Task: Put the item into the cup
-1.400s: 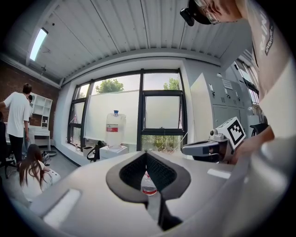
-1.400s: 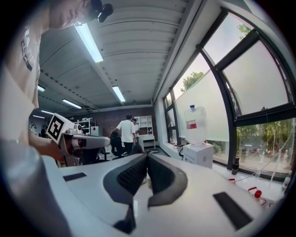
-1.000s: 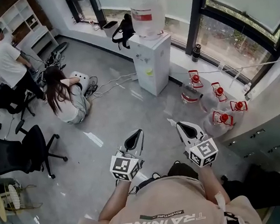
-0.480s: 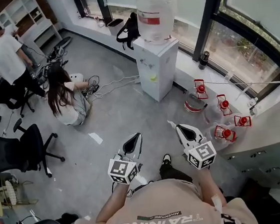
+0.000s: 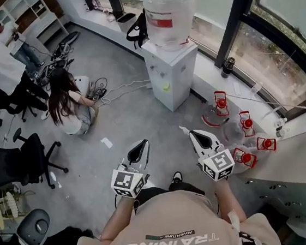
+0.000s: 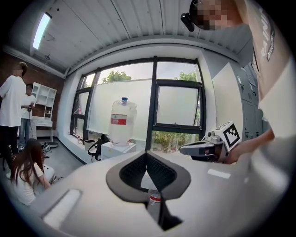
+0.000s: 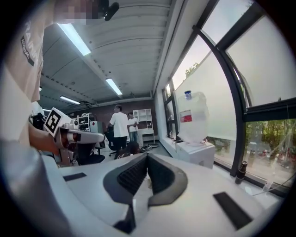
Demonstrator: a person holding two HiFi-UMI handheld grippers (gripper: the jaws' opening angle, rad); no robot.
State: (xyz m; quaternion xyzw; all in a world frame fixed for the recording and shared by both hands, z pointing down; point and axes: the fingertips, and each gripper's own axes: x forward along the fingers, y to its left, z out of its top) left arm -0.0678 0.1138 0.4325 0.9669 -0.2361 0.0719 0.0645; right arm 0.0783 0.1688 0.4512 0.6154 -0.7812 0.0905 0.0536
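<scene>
Hand-held grippers closed, empty

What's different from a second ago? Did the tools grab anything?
The person walked forward, so the water dispenser and the red-capped jugs on the floor now sit closer. Nothing was grabbed or let go. The left tool and right tool stayed held out side by side, shut and empty.

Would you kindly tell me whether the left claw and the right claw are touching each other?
Apart. The head view shows the left claw and the right claw side by side, with grey floor plainly visible between them.
</scene>
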